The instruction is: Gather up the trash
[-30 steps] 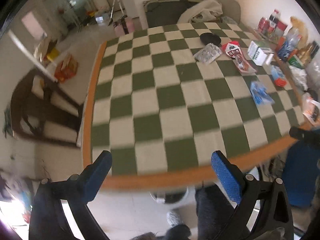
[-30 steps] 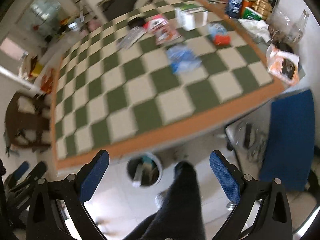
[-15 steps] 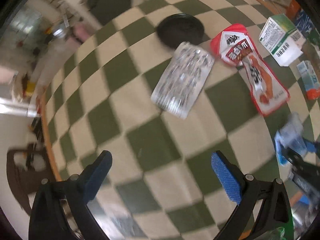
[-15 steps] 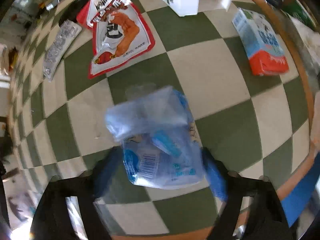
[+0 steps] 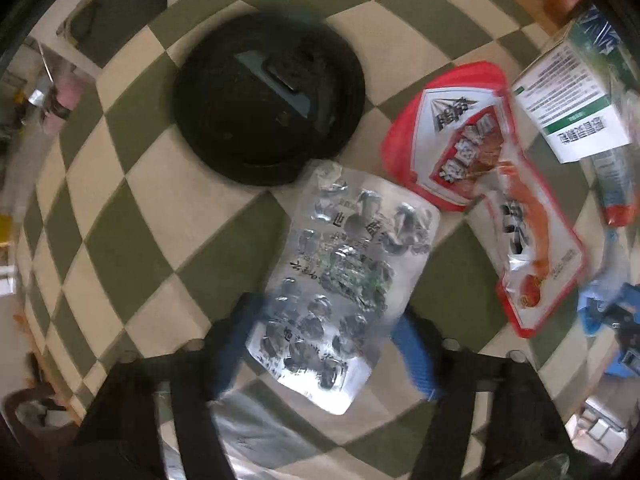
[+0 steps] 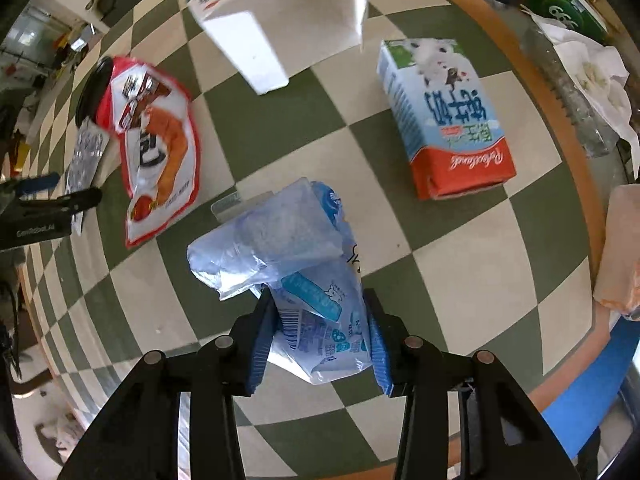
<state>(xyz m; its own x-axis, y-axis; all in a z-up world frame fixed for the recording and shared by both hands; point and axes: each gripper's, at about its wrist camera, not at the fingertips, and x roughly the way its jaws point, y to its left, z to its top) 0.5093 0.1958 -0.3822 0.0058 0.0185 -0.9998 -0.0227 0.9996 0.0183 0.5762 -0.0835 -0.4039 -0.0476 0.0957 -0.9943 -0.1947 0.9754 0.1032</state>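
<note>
A crumpled blue plastic bag [image 6: 296, 276] lies on a green-and-cream checkered tablecloth [image 6: 460, 240], pinched between the closed pads of the right gripper [image 6: 318, 340]. A silver foil wrapper [image 5: 340, 276] lies flat between the closing jaws of the left gripper [image 5: 324, 344], whose pads seem not yet pressing. Just beside the wrapper sit a black round lid [image 5: 268, 96] and a red snack packet [image 5: 480, 184]; a milk carton [image 6: 444, 116] lies near the bag.
</note>
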